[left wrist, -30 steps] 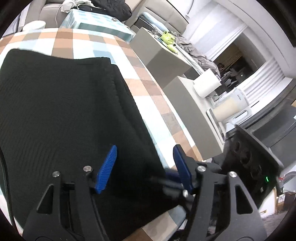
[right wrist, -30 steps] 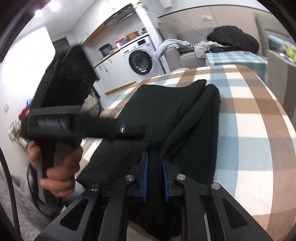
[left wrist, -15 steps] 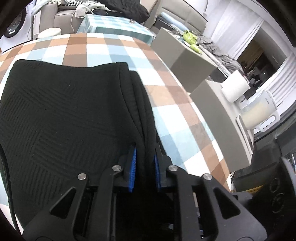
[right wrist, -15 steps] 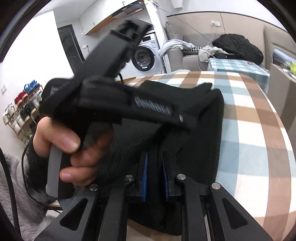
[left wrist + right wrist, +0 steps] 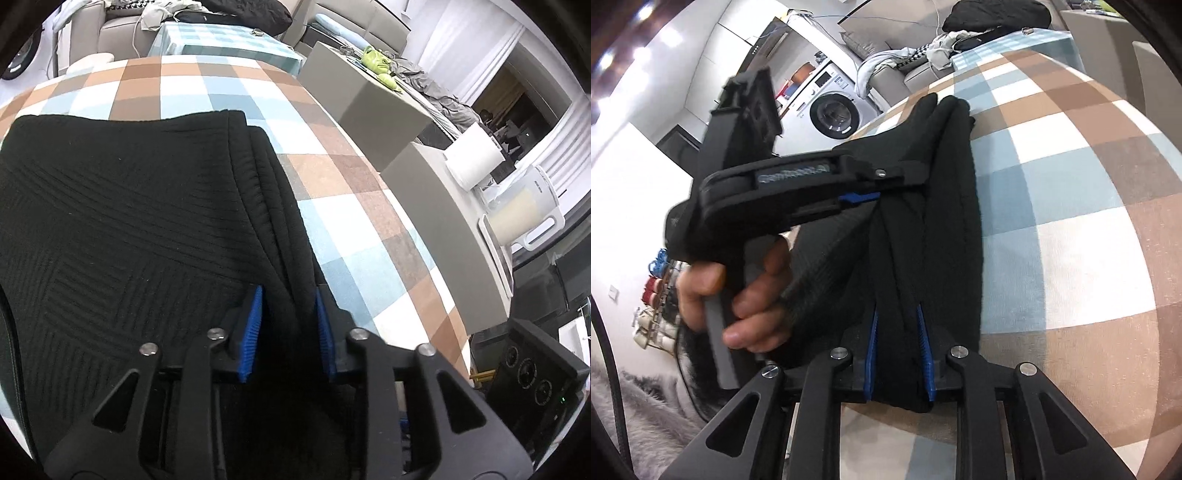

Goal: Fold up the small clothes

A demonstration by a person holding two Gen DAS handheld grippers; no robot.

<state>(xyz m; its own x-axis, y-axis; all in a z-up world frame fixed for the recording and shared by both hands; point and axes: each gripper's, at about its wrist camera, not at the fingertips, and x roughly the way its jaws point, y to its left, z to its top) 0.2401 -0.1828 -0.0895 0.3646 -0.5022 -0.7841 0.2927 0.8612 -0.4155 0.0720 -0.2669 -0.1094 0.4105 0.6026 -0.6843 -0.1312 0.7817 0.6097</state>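
Observation:
A black ribbed knit garment (image 5: 129,221) lies folded on the checked table (image 5: 351,221), its layered edge running along its right side. My left gripper (image 5: 288,325) has that layered edge bunched between its blue pads, and its jaws are opening. In the right wrist view the garment (image 5: 953,184) stretches away across the table (image 5: 1071,221). My right gripper (image 5: 897,350) has the near end of the same fold filling the gap between its pads, and its jaws are opening slightly. The left gripper (image 5: 871,195), held by a hand (image 5: 746,295), has cloth tented up to its tip.
Grey counters (image 5: 424,206) stand just past the table's right edge, carrying a paper roll (image 5: 472,158) and a white jug (image 5: 524,214). A black appliance (image 5: 528,369) sits low on the right. A washing machine (image 5: 831,114) and a clothes-strewn sofa (image 5: 923,48) stand beyond the table.
The left gripper, open over the cloth a second ago, closed on the folded edge and has since widened a little. The right gripper rolled and sank, still on its fold.

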